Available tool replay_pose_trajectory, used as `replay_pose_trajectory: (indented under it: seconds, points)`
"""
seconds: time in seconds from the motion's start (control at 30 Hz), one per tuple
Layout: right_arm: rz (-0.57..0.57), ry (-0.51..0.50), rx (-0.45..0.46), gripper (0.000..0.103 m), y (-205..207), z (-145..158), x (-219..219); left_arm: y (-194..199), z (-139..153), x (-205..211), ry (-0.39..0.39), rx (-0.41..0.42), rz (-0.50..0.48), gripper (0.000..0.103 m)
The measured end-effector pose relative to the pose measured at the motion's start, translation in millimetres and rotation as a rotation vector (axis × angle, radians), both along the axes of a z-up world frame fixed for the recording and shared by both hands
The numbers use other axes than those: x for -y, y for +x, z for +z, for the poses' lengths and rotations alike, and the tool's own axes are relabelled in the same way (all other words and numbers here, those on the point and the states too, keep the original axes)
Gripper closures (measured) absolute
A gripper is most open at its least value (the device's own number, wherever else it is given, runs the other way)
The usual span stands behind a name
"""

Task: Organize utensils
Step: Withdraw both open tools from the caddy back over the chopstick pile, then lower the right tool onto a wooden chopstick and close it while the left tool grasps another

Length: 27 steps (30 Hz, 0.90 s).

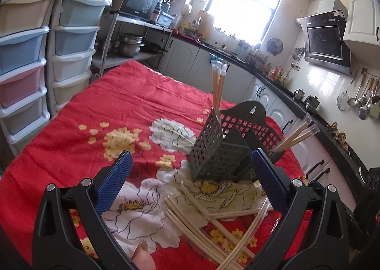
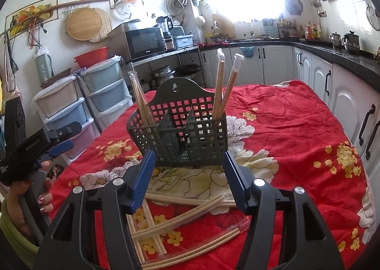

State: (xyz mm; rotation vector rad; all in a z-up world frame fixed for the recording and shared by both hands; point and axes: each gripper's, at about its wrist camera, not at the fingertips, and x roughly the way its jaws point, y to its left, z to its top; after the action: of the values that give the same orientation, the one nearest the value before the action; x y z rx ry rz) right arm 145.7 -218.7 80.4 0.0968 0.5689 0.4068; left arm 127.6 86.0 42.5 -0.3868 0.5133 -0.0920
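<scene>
Behind the basket (image 2: 180,132), the microwave (image 2: 145,43) reads "Galanz".

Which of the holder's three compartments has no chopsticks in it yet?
The middle compartment of the dark holder. Each end compartment has wrapped chopsticks standing in it; the middle one shows none.

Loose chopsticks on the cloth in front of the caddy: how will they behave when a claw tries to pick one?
The loose chopsticks look thin, stiff and light. They lie crossed in a pile, so lifting one probably drags or flicks its neighbours. Round and smooth, they may roll or slip between pads; some seem sleeved in clear plastic, likely slicker.
</scene>
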Motion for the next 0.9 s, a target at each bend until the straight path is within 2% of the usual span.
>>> replay_pose_trajectory:
  seconds: [0.63, 0.8, 0.9]
  points:
    - [0.023, -0.015, -0.098, 0.046, 1, -24, 1, -3, -42, 2, -0.023, -0.145, -0.055, 0.012]
    - [0.028, -0.013, -0.124, 0.046, 1, -30, 1, -2, -57, 4, -0.047, -0.207, -0.080, 0.024]
    - [0.026, -0.012, -0.139, 0.046, 3, -33, 1, -1, -66, 5, -0.069, -0.244, -0.097, 0.035]
